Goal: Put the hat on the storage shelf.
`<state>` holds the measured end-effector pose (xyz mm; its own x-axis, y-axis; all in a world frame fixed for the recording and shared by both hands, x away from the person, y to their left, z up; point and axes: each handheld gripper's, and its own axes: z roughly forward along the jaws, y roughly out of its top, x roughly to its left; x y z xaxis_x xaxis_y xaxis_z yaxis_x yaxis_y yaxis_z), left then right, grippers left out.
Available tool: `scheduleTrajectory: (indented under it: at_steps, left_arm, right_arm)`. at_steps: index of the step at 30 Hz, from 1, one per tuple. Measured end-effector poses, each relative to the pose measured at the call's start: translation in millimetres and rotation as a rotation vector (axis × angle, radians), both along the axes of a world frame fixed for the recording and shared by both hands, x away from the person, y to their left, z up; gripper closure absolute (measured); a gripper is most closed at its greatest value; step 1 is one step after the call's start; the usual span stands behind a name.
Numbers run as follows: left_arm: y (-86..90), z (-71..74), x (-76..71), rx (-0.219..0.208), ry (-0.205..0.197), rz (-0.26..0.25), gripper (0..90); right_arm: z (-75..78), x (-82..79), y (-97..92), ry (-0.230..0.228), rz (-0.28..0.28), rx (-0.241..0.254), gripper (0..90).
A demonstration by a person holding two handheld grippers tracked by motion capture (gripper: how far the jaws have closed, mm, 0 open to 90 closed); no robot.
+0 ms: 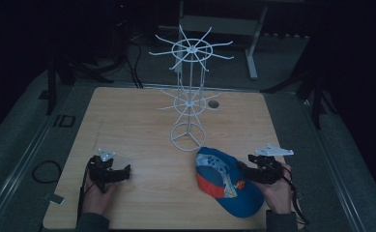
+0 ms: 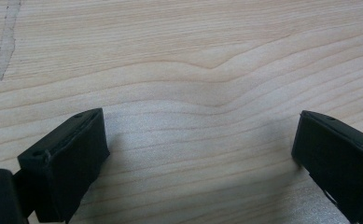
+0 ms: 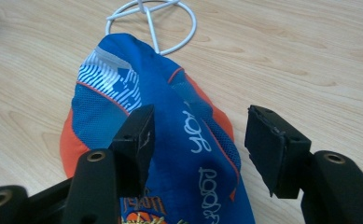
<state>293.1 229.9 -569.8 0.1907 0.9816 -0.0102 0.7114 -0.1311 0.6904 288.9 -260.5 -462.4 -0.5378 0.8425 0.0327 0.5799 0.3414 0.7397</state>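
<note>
A blue and orange cap (image 1: 226, 181) lies on the wooden table (image 1: 137, 121) at the front right. My right gripper (image 1: 246, 170) is at the cap's right side, pointing left into it. In the right gripper view its jaws stand open (image 3: 200, 126) with a raised fold of the cap (image 3: 170, 116) between them; the left jaw is against the fabric and the right jaw stands apart from it. My left gripper (image 1: 125, 172) rests near the front left, open, and in the left gripper view there is bare wood between its jaws (image 2: 200, 140).
A tall white wire rack (image 1: 190, 92) with two tiers of radiating hooks stands at the table's middle back; its ring base (image 3: 153, 18) is just beyond the cap. A small round hole (image 1: 213, 104) is behind the rack. The surroundings are dark.
</note>
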Motion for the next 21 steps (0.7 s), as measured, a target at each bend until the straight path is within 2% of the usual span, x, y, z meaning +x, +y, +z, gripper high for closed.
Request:
scheduleTrajectory:
  at_steps: [10, 17, 21]
  left_arm:
    - [0.0, 0.0, 0.0, 0.000, 0.000, 0.000, 3.8]
    - [0.0, 0.0, 0.0, 0.000, 0.000, 0.000, 3.8]
    - [-0.1, 0.0, 0.0, -0.001, -0.001, 0.001, 3.8]
  right_arm:
    - [10.3, 2.7, 5.1, 0.005, 0.016, -0.001, 42.0]
    - [13.8, 12.7, 6.0, 0.034, 0.068, 0.018, 41.8]
    - [15.1, 17.0, 9.1, 0.042, 0.089, 0.010, 41.0]
